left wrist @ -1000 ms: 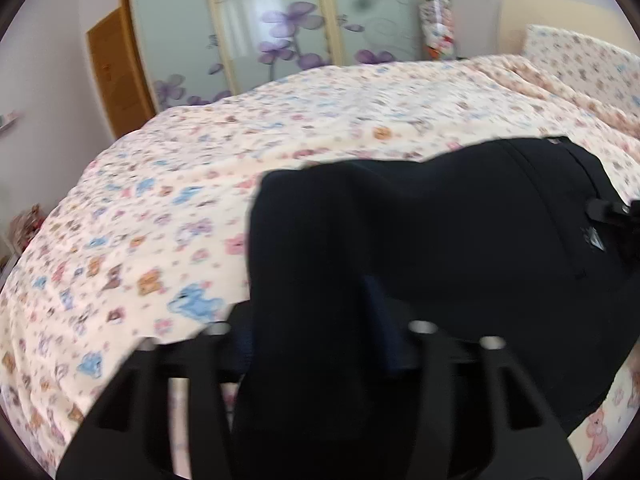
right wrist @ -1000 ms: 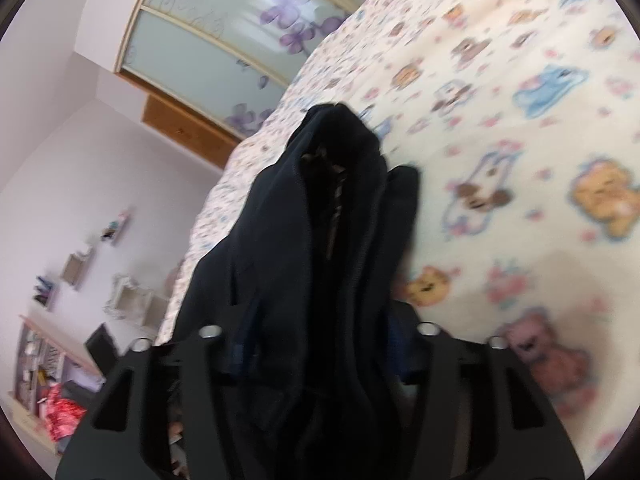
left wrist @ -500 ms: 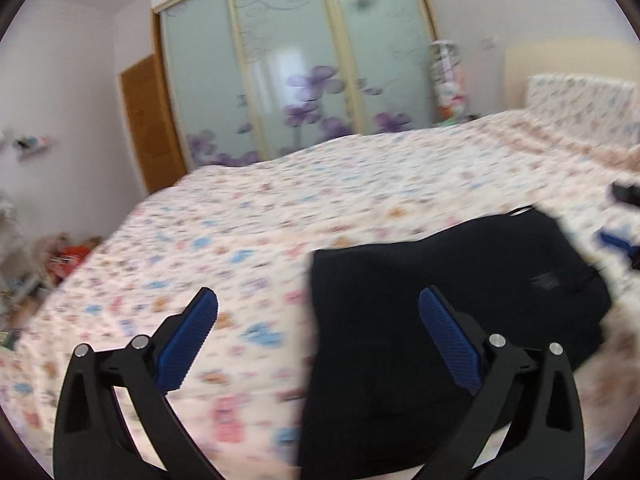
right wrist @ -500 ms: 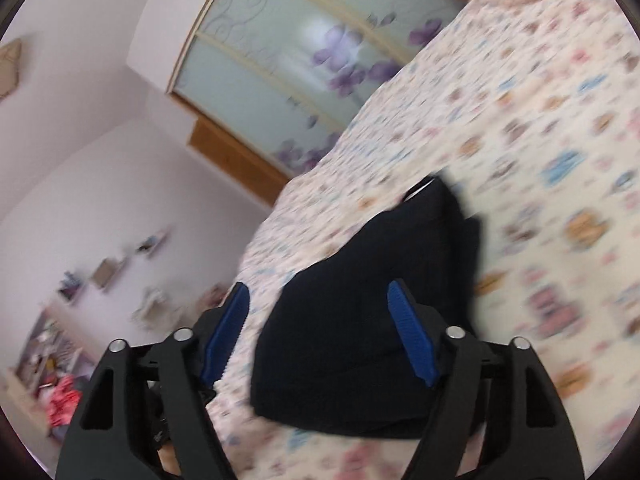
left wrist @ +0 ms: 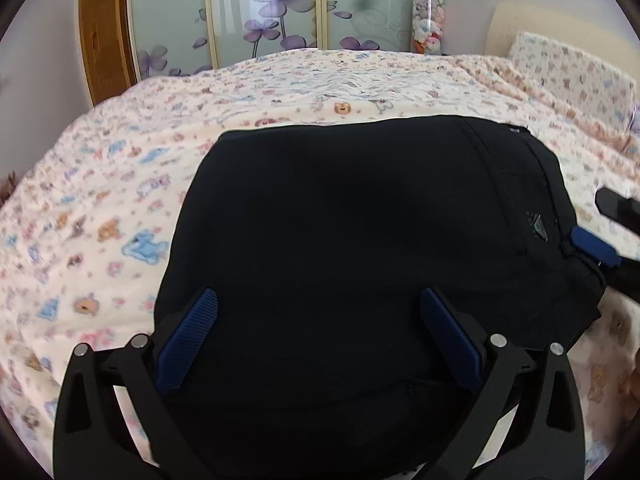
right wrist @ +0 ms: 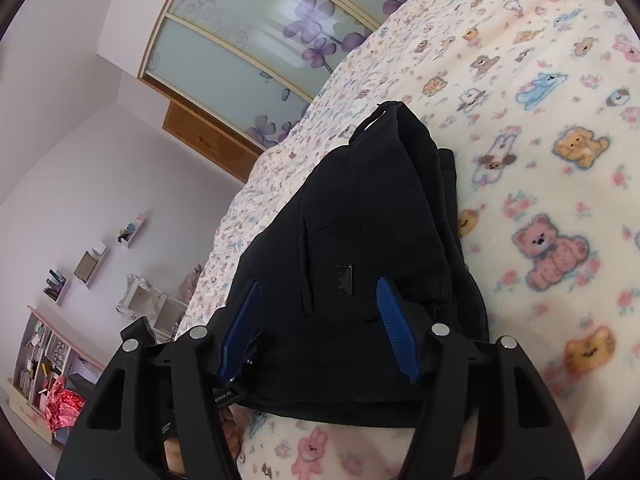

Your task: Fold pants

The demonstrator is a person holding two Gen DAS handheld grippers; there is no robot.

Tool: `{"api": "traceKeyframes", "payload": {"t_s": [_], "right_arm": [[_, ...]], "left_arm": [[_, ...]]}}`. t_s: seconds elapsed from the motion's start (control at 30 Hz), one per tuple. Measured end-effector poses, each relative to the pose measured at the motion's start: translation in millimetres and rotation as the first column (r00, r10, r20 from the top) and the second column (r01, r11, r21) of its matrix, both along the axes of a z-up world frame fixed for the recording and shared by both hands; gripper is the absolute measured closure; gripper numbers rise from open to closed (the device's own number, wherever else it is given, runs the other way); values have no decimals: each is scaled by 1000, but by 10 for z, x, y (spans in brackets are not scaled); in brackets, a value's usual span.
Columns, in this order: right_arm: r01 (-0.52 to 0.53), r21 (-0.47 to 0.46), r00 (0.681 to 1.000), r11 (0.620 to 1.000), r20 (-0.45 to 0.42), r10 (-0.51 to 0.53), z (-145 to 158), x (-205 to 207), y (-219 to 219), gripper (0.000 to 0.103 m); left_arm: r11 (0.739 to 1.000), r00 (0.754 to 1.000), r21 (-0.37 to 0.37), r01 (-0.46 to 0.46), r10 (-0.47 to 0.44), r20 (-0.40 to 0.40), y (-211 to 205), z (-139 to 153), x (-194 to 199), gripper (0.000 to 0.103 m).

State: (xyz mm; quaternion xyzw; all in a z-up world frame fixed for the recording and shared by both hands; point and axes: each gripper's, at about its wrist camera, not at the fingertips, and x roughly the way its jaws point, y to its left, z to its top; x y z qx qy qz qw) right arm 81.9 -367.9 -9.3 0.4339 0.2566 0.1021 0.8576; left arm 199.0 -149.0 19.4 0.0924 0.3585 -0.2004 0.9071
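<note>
The black pants (left wrist: 360, 240) lie folded into a compact rectangle on the bed, also in the right wrist view (right wrist: 360, 248), where a small logo patch shows. My left gripper (left wrist: 318, 304) is open, its blue pads apart just above the near part of the pants, holding nothing. My right gripper (right wrist: 318, 296) is open over the waistband end of the pants, empty. Its blue tip also shows at the right edge of the left wrist view (left wrist: 596, 250).
The bed has a cream bedspread with cartoon animals (left wrist: 120, 220), also seen in the right wrist view (right wrist: 560, 160). A pillow (left wrist: 576, 76) lies at the far right. A floral sliding wardrobe (left wrist: 272, 12) stands behind. Shelves and clutter (right wrist: 52, 344) stand beside the bed.
A second ago both grippers were shut on the pants. They opened, let the cloth drop on the bed and pulled back, then came down close over the folded pants again.
</note>
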Motion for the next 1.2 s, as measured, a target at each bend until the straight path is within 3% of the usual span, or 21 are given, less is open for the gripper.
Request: {"api": "traceKeyframes", "payload": {"t_s": [0.1, 0.2, 0.27, 0.33, 0.4, 0.47, 0.57, 0.63, 0.7, 0.8, 1.03, 1.13, 1.2], "right_arm": [[-1, 12, 1000, 1000, 20, 0, -53, -30, -8, 41], [13, 36, 999, 999, 47, -15, 70, -161, -14, 40], [20, 53, 993, 998, 113, -26, 210, -188, -48, 35], [36, 83, 987, 996, 151, -49, 327, -120, -92, 27], [40, 121, 989, 992, 136, -56, 347, 18, -141, 26], [46, 137, 995, 990, 82, -58, 294, 179, -173, 22], [78, 123, 997, 989, -31, -75, 80, 359, -199, 23], [83, 96, 997, 992, -16, -82, -48, 358, -192, 26], [81, 55, 997, 995, 12, -82, -74, 332, -158, 26], [71, -10, 997, 997, 16, -71, -17, 327, -88, 26], [30, -9, 998, 1000, 49, -29, 255, -59, 15, 21], [6, 20, 998, 1000, 70, -7, 318, -280, 93, 17], [22, 33, 999, 999, 28, -23, 236, -355, 94, 13]], "left_arm": [[1000, 1000, 11, -1, 1, 14, -18, -1, -22, 2], [999, 995, 42, -25, 21, 95, -15, 117, -136, 2], [1000, 984, 2, 3, -3, 178, -1, 275, -240, 2], [999, 978, -46, 29, -19, 206, 2, 390, -249, 2], [999, 978, -36, 34, -26, 207, -77, 443, -171, 2], [998, 978, 55, 12, -23, 207, -214, 395, -42, 2], [992, 994, 121, -36, 23, 109, -260, 166, 230, 2], [996, 999, 75, -43, 41, 28, -184, 17, 361, 2], [999, 999, 21, -43, 43, 18, -121, -34, 389, 2], [999, 999, 29, -43, 42, 18, -93, -36, 402, 2], [999, 995, 25, -38, 35, 91, 34, 172, -50, 2], [1000, 997, -11, 4, -3, 82, 118, 200, -264, 2], [1000, 998, 4, 17, -17, 55, 119, 124, -301, 2]]}}
